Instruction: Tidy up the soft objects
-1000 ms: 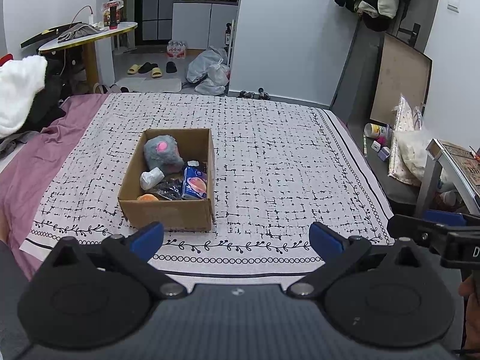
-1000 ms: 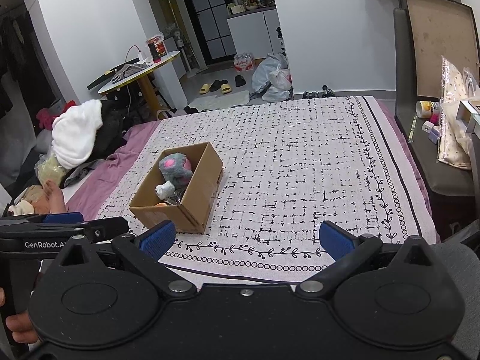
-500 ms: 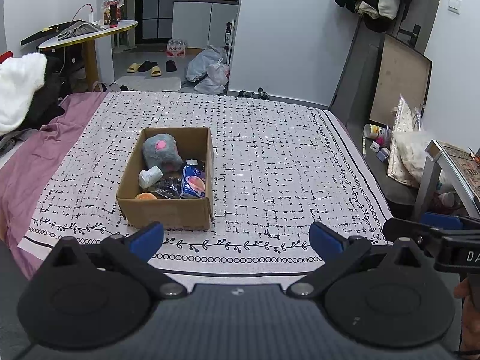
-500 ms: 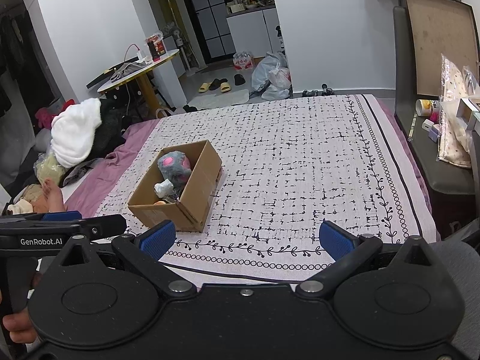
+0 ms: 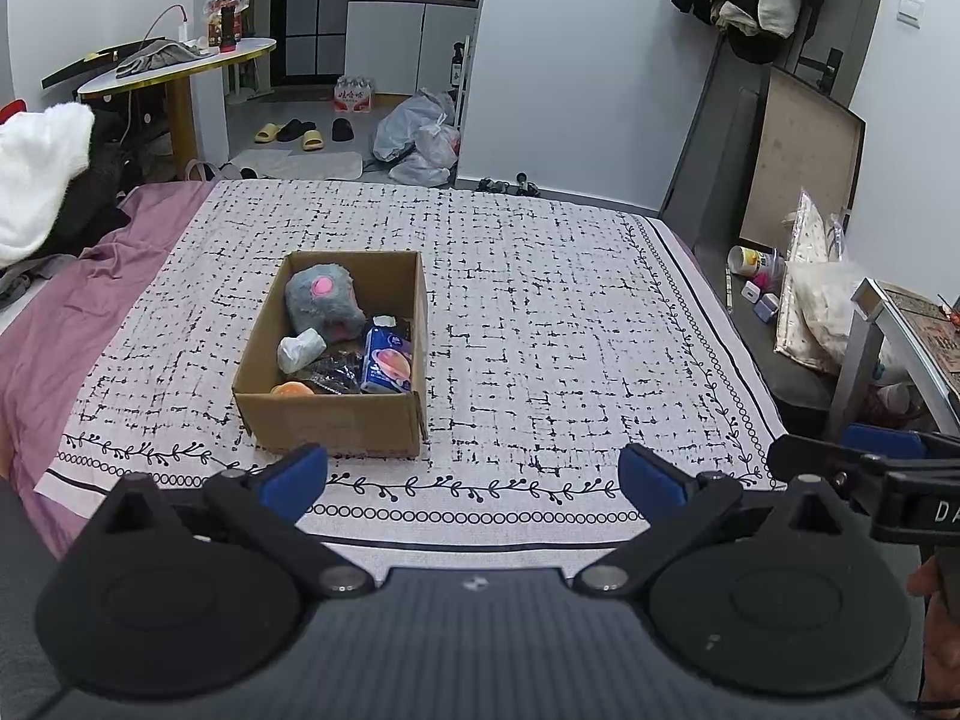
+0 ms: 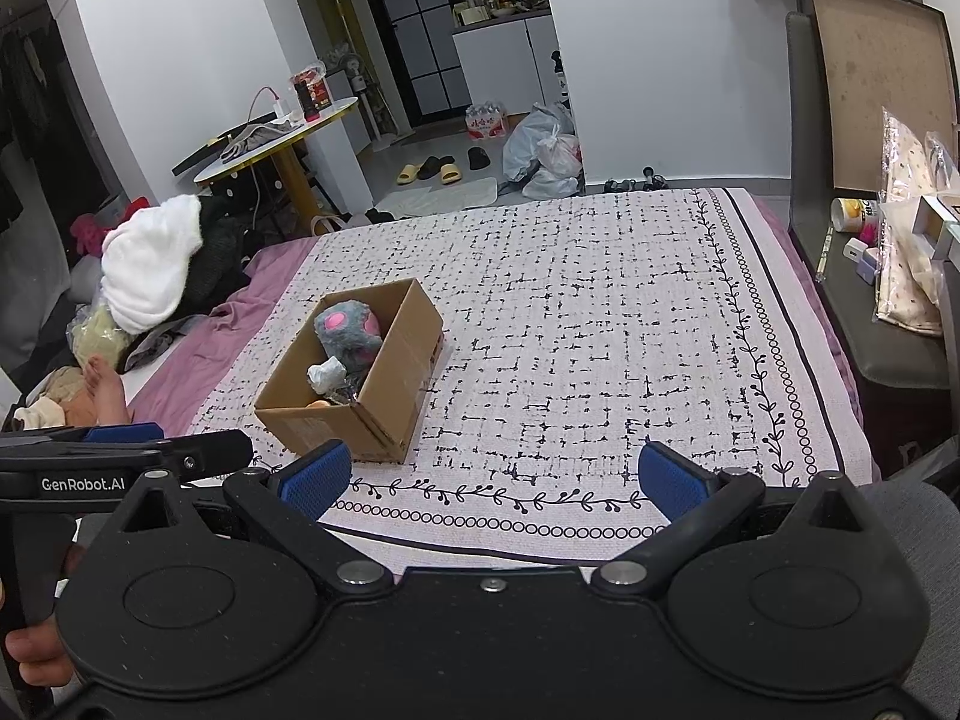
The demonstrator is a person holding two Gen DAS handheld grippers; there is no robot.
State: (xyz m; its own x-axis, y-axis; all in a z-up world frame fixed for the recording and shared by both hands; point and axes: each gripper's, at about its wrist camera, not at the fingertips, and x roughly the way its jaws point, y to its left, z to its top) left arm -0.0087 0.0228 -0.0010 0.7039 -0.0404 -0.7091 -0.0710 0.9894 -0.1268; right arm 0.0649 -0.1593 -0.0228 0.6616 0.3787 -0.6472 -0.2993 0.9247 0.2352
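Observation:
An open cardboard box (image 5: 336, 420) (image 6: 384, 414) stands on the patterned bedspread (image 5: 570, 330) (image 6: 600, 330). Inside lie a grey plush with a pink spot (image 5: 323, 298) (image 6: 348, 327), a white soft bundle (image 5: 300, 349) (image 6: 326, 376), a blue packet (image 5: 387, 360), a dark wrapper (image 5: 336, 369) and an orange item (image 5: 290, 389). My left gripper (image 5: 471, 477) hangs open near the bed's front edge, short of the box, with nothing between its fingers. My right gripper (image 6: 492, 477) is open and empty too, to the right of the box.
A pile of white and dark clothes (image 5: 42, 180) (image 6: 156, 270) lies on the purple sheet at the left. A chair with bags (image 6: 900, 276) stands right of the bed. A round table (image 5: 174, 66), slippers and plastic bags are on the floor beyond.
Both views have pulled back slightly from the bed; the box looks a little smaller and farther. Both grippers stayed open and empty.

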